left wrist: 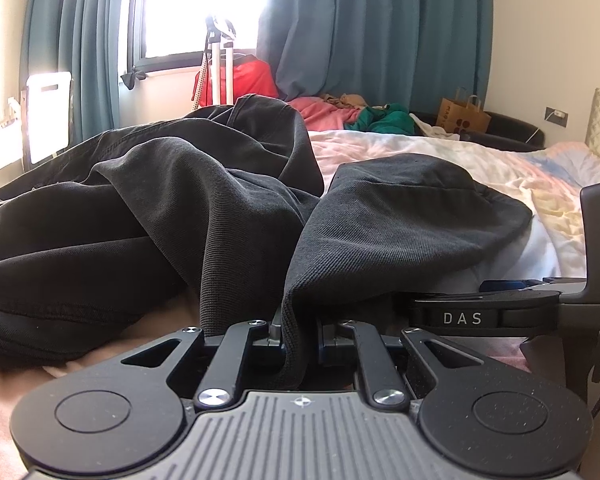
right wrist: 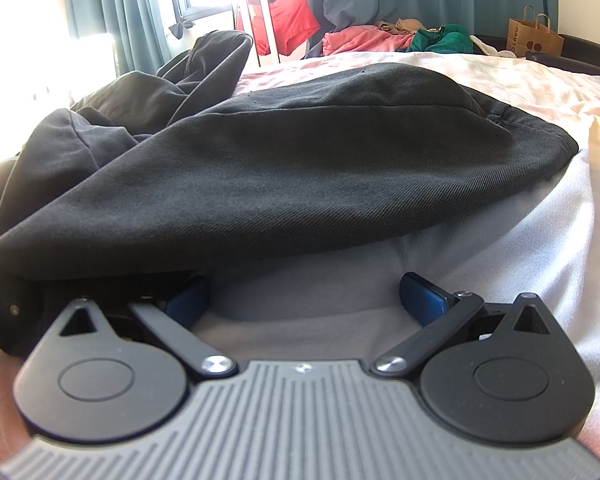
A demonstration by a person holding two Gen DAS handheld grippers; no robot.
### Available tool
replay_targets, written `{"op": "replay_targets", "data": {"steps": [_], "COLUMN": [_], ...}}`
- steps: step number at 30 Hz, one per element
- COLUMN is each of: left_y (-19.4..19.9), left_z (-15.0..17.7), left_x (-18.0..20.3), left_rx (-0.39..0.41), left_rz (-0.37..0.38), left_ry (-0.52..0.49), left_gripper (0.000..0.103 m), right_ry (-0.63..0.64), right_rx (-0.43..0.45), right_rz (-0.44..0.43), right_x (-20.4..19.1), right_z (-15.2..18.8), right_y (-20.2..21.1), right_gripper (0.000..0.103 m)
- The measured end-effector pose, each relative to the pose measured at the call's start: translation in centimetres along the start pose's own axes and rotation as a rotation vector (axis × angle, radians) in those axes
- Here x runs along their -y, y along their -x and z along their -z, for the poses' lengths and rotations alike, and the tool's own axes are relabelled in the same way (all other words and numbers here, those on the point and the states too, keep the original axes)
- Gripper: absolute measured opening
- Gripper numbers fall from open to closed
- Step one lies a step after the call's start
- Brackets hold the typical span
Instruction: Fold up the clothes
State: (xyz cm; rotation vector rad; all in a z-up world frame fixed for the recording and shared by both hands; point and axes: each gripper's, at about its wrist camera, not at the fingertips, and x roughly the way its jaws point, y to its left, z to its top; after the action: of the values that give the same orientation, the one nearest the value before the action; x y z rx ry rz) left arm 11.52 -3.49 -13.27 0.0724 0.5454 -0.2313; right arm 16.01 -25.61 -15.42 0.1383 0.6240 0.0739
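A dark grey pair of trousers lies crumpled on the bed; it also shows in the right wrist view. My left gripper is shut on a fold of the trousers' edge, low over the bedspread. My right gripper is open, low on the bedspread, its blue pads wide apart. The trousers' edge drapes over its left finger, and nothing lies between the pads. The right gripper's body shows at the right edge of the left wrist view, close beside the left one.
The bed has a pale pink and white bedspread. Pink, green and tan clothes lie heaped at its far side. A red garment hangs on a rack by the window. A paper bag stands far right. Teal curtains hang behind.
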Motion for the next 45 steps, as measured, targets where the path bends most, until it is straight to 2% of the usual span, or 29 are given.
{"op": "replay_targets", "data": {"steps": [17,20,21,25,31,38,41,44,45], "left_y": [0.2,0.3,0.4,1.0,2.7,2.9,3.0,3.4,3.5], "left_z": [-0.1,-0.4,-0.6,-1.8,-3.3,-4.4,-4.6,-4.7,-4.7], "left_x": [-0.1,-0.6,-0.8,-2.1,-3.3,-5.0,-5.7,-6.1,-6.2], "left_rx": [0.004,0.004,0.01,0.061,0.14,0.173,0.176,0.181,0.181], "left_rz": [0.003,0.015,0.017,0.043,0.088,0.142,0.152,0.149,0.148], "left_ry": [-0.003,0.028,0.041,0.123,0.201,0.304,0.34,0.357,0.362], "left_gripper": [0.013,0.011,0.007,0.003,0.002,0.002,0.002,0.002,0.002], "right_ry": [-0.001,-0.001,-0.002,-0.004,-0.006,-0.001,0.008,-0.032,-0.083], "right_rx": [-0.001,-0.001,0.0,0.003,0.007,0.012,-0.023,-0.039,-0.015], "right_rz": [0.001,0.001,0.001,-0.002,-0.003,0.0,0.011,-0.02,-0.048], "right_x": [-0.1,-0.1,-0.1,-0.1,-0.1,-0.2,-0.4,-0.5,-0.2], "right_z": [0.0,0.0,0.0,0.0,0.1,0.1,-0.6,-1.7,-2.1], "right_y": [0.0,0.0,0.0,0.0,0.0,-0.2,-0.4,0.5,1.4], "right_gripper": [0.103,0.103,0.103,0.103,0.103,0.103,0.103,0.102,0.101]}}
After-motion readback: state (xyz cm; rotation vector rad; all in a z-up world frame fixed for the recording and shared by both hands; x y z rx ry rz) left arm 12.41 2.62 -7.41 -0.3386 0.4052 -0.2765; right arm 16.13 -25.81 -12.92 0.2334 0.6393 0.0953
